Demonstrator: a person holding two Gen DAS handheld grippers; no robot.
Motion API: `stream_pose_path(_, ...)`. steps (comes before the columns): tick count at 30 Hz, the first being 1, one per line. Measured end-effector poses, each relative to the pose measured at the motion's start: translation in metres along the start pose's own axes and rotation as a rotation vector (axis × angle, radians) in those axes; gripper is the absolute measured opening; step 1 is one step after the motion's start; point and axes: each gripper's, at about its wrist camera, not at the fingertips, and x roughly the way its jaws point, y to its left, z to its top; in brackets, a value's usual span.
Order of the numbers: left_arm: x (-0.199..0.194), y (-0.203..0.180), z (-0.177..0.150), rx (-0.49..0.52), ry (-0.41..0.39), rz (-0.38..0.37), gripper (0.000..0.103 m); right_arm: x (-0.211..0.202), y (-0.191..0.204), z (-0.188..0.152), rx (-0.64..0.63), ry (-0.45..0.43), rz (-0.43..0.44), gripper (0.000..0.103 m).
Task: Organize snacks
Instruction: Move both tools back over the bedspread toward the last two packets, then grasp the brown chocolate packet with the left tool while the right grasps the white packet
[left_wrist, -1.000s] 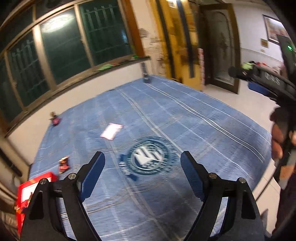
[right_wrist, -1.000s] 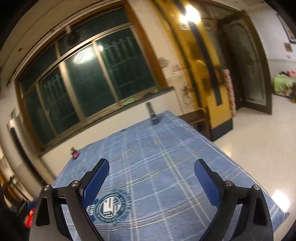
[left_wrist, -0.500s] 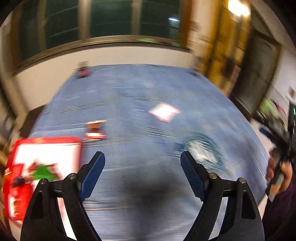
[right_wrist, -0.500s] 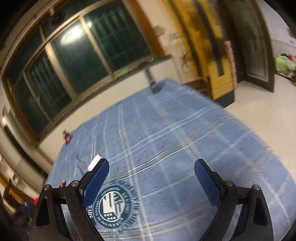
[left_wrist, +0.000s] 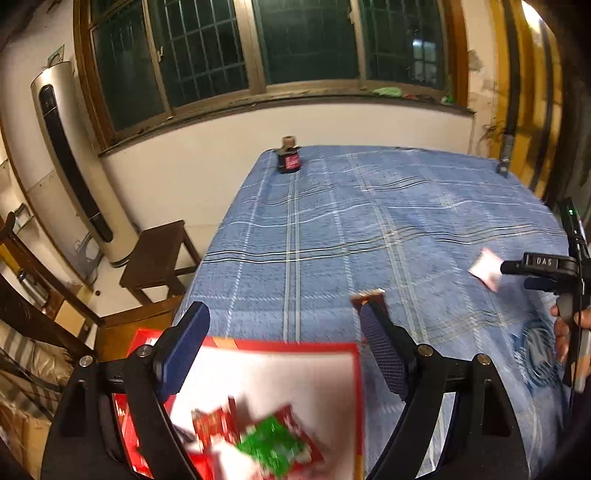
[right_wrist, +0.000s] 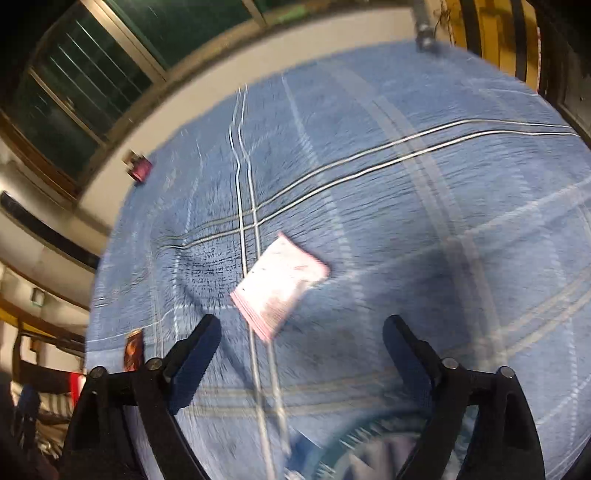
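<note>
Snacks lie spread out on the blue checked cloth (left_wrist: 369, 221) that covers the table. Going from the left side of the cloth, a flat red and white box (left_wrist: 280, 373) sits at its near corner, right under the left gripper (left_wrist: 284, 347). The jaws stand wide apart with nothing in them. Just past the box lies a small brown packet (left_wrist: 369, 297), half hidden by a finger. Further right on the cloth lies a thin pink and white packet (right_wrist: 279, 286), just ahead of the right gripper (right_wrist: 303, 350). Those jaws are closing a little, but nothing is between them yet. The pink packet looks light, soft and crinkly, so it may slide. Pinching across its short sides looks best.
</note>
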Motion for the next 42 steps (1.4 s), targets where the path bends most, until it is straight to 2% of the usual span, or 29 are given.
stream_pose_path(3, 0.022, 0.000, 0.008, -0.003, 0.021, 0.006, 0.084, 0.027, 0.030, 0.004, -0.053, -0.006, -0.148, 0.088)
stream_pose_path(8, 0.049, -0.003, 0.012, -0.031, 0.080, 0.018, 0.084, 0.050, 0.053, 0.002, -0.099, -0.069, -0.332, 0.077)
stream_pose_path(9, 0.053, -0.006, 0.012, -0.030, 0.089, 0.017, 0.084, 0.050, 0.054, 0.001, -0.096, -0.097, -0.335, 0.071)
stream_pose_path(10, 0.056, -0.010, 0.013, -0.027, 0.097, 0.016, 0.084, 0.049, 0.054, 0.000, -0.093, -0.110, -0.341, 0.059)
stream_pose_path(11, 0.059, -0.014, 0.013, -0.022, 0.105, 0.019, 0.084, 0.048, 0.054, -0.001, -0.099, -0.123, -0.346, 0.055)
stream_pose_path(12, 0.064, -0.022, 0.014, -0.013, 0.116, 0.024, 0.084, 0.046, 0.053, -0.001, -0.112, -0.134, -0.339, 0.045)
stream_pose_path(13, 0.066, -0.027, 0.014, -0.005, 0.122, 0.023, 0.084, 0.044, 0.050, -0.001, -0.117, -0.135, -0.333, 0.041)
stream_pose_path(15, 0.076, -0.041, 0.014, 0.015, 0.148, 0.024, 0.084, 0.039, 0.040, 0.000, -0.123, -0.134, -0.330, 0.037)
stream_pose_path(17, 0.082, -0.055, 0.012, 0.022, 0.179, 0.027, 0.084, 0.030, 0.018, -0.001, -0.081, -0.109, -0.231, 0.033)
stream_pose_path(19, 0.087, -0.066, 0.010, 0.028, 0.204, 0.017, 0.084, 0.018, -0.004, -0.001, -0.038, -0.091, -0.182, 0.031)
stream_pose_path(22, 0.097, -0.082, 0.006, 0.049, 0.251, 0.026, 0.084, 0.001, -0.045, -0.006, 0.015, -0.051, -0.112, 0.030)
stream_pose_path(28, 0.121, -0.097, -0.003, 0.049, 0.346, 0.025, 0.084, -0.018, -0.084, -0.018, 0.000, -0.055, -0.079, 0.029)
stream_pose_path(30, 0.130, -0.100, -0.008, 0.039, 0.392, -0.007, 0.085, -0.020, -0.090, -0.018, -0.032, -0.079, -0.067, 0.029)
stream_pose_path(32, 0.130, -0.099, -0.009, 0.011, 0.384, -0.031, 0.085, -0.020, -0.087, -0.019, -0.077, -0.099, -0.074, 0.030)
stream_pose_path(35, 0.136, -0.099, -0.009, -0.055, 0.408, -0.104, 0.084, -0.022, -0.085, -0.013, -0.108, -0.083, -0.064, 0.032)
stream_pose_path(37, 0.135, -0.104, -0.010, -0.055, 0.386, -0.105, 0.084, -0.020, -0.086, -0.011, -0.119, -0.069, -0.049, 0.033)
stream_pose_path(38, 0.132, -0.109, -0.011, -0.038, 0.369, -0.105, 0.081, -0.020, -0.088, -0.010, -0.115, -0.067, -0.046, 0.033)
stream_pose_path(40, 0.125, -0.119, -0.013, -0.022, 0.348, -0.131, 0.057, -0.024, -0.093, -0.010, -0.112, -0.076, -0.052, 0.033)
stream_pose_path(42, 0.115, -0.132, -0.016, 0.003, 0.340, -0.162, 0.048, -0.025, -0.093, -0.010, -0.124, -0.091, -0.075, 0.033)
